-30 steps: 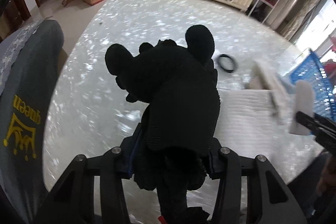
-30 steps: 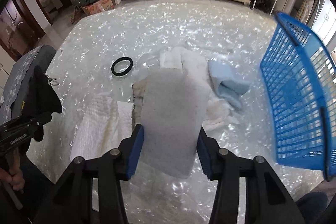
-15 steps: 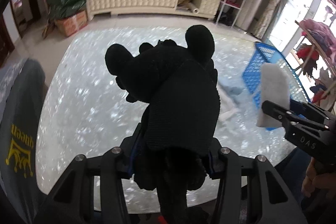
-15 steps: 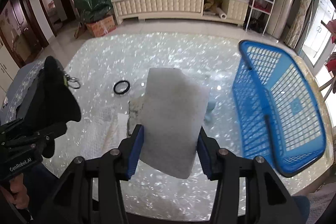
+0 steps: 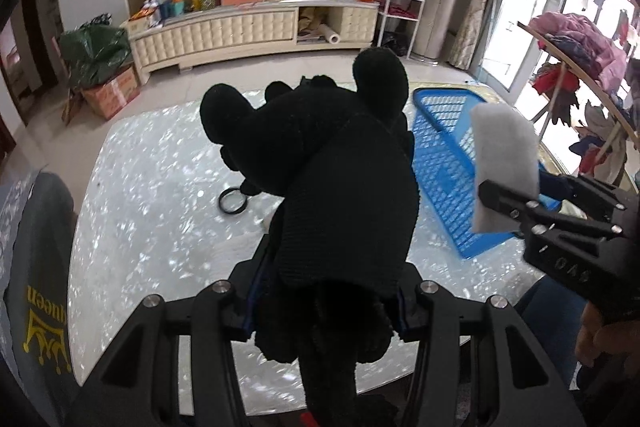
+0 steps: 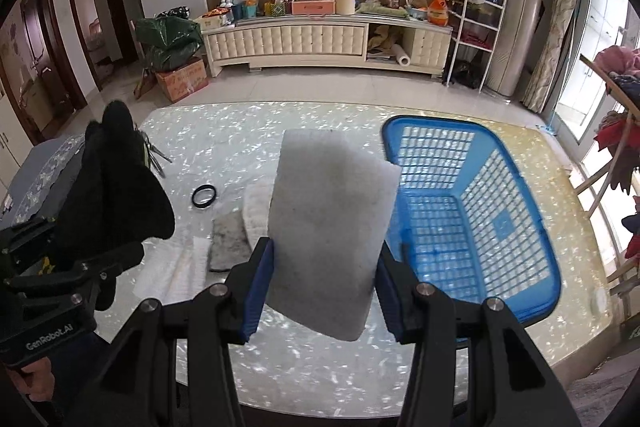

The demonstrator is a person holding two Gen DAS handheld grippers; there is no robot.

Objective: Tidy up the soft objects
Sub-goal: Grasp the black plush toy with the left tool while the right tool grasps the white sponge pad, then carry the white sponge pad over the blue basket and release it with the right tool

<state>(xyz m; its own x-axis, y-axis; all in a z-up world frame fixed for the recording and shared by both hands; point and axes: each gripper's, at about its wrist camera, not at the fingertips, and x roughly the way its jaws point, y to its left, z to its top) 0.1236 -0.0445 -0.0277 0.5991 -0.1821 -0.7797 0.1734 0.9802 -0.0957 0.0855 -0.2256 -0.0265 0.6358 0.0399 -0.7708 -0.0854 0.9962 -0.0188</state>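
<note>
My left gripper [image 5: 326, 301] is shut on a black plush toy [image 5: 332, 179] with round ears and holds it high above the pearly table [image 5: 152, 219]; the toy also shows at the left of the right wrist view [image 6: 116, 195]. My right gripper [image 6: 320, 275] is shut on a flat grey-white foam pad [image 6: 332, 227], held upright above the table, just left of the blue plastic basket [image 6: 480, 227]. The pad [image 5: 504, 167] and basket [image 5: 448, 179] show at the right of the left wrist view.
White cloths [image 6: 176, 267] and a small grey pad [image 6: 228, 243] lie on the table below my right gripper. A black ring [image 6: 204, 195] lies further back. A grey cushion [image 5: 36, 267] sits at the left. A clothes rack [image 6: 616, 131] stands at the right.
Both grippers have risen and tilted up with their loads, so more of the room shows. The basket now lies closer beside the right gripper's pad.
</note>
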